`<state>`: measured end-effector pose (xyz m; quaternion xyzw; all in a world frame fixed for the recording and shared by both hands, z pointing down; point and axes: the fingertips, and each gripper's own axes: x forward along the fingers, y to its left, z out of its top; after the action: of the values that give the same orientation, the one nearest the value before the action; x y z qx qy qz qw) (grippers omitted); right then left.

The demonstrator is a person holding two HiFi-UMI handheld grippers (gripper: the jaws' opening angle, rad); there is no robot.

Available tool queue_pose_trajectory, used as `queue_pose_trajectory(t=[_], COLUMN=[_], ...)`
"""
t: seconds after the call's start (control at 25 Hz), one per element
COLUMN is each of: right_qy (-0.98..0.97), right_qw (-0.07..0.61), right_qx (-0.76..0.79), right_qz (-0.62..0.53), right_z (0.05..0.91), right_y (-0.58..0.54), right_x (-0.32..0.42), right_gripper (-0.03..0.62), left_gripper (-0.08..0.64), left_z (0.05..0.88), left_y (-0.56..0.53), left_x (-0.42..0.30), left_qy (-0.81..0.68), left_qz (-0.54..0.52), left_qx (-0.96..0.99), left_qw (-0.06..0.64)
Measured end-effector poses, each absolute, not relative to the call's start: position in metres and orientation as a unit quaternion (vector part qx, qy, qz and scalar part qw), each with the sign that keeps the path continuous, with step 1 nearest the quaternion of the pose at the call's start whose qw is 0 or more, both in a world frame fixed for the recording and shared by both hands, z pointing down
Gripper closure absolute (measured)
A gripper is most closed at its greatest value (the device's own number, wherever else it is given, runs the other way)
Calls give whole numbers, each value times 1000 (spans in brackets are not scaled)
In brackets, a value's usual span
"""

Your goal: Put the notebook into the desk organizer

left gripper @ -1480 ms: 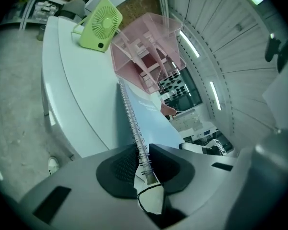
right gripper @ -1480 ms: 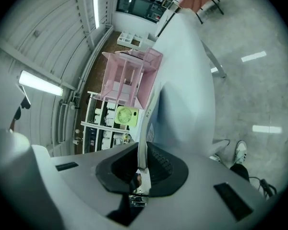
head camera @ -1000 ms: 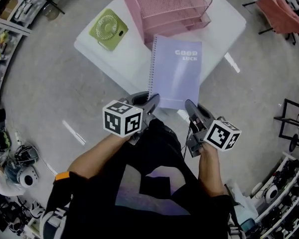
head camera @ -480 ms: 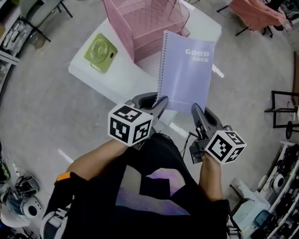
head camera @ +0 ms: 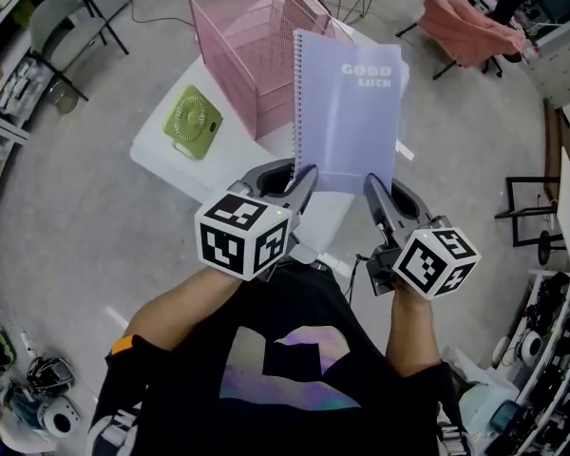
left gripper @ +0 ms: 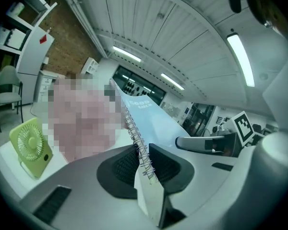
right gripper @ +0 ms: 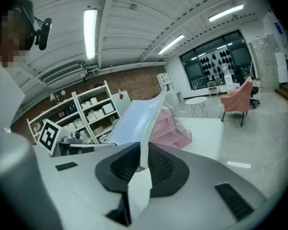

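A lilac spiral-bound notebook [head camera: 347,112] hangs in the air between both grippers, tilted up with its cover towards me. My left gripper [head camera: 304,180] is shut on its near spiral-side corner; the wire coil [left gripper: 138,145] runs between the pads. My right gripper [head camera: 372,188] is shut on the other near corner, where the page edge [right gripper: 145,150] sits between the pads. The pink wire desk organizer [head camera: 252,50] stands on the white table [head camera: 230,155] beyond the notebook. In the right gripper view the organizer [right gripper: 170,123] shows past the raised cover.
A green desk fan [head camera: 192,122] lies on the table's left part, also seen as the fan [left gripper: 31,146] in the left gripper view. A pink-draped chair [head camera: 470,31] stands at the far right. Shelving with gear lines the room's edges.
Both grippers have risen together with the notebook and its far edge has tipped upward. The notebook now overlaps the organizer in the head view.
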<state>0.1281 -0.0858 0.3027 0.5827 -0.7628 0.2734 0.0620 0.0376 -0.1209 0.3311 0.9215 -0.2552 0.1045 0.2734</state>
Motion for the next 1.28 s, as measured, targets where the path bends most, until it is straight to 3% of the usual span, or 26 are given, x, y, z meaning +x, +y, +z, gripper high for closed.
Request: queue_pose_trajectory(t=[0.4,0.8,1.28], right_qy=[-835,-877,-869], right_qw=[85,141,192], right_qx=[498,417,411], right_qz=[218,194,196], right_z=[280,284,308], right_y=[-201,-322,-371], right_x=[125,117,92], right_gripper=[537,534,525], left_gripper=[494,494,491], left_z=[306,314,328], left_y=[-215,-314,-353], left_x=[31,26,9], left_qy=[-387,-504,-545], left_qz=[86,85,121], left_qx=[883,812,763], left_qw=[250,283,327])
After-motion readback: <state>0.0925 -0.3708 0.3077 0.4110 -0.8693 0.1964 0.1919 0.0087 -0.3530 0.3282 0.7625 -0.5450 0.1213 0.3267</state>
